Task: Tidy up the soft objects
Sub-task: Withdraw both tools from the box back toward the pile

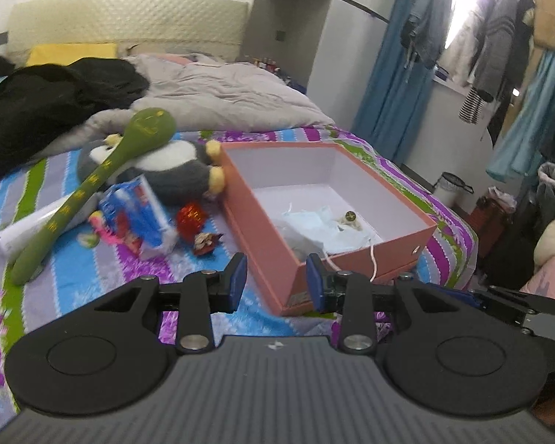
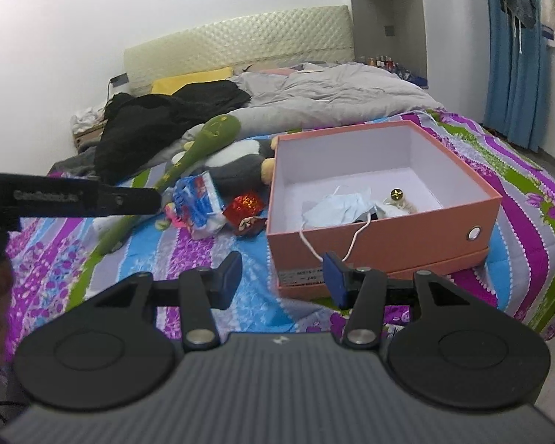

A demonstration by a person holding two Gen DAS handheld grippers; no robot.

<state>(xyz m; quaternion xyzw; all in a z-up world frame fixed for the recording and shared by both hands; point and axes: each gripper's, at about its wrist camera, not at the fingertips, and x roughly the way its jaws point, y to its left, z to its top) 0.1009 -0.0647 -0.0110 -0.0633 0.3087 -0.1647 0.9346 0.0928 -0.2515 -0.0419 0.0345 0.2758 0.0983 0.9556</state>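
Both tools, left and right, hang released and empty over the striped bed, the orange box with a face mask ahead, beside the plush penguin, green club and wrappers.

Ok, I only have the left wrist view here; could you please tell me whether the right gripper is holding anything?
Observer: No. The right gripper is open with nothing between its pads, and it points at the near corner of the pink box.
Operator: Thank you. Can you see my left gripper from outside?
Observer: Yes. The left gripper shows in the right wrist view as a black bar that comes in from the left edge, above the striped bedspread. In that picture its tip ends beside the green plush stick.
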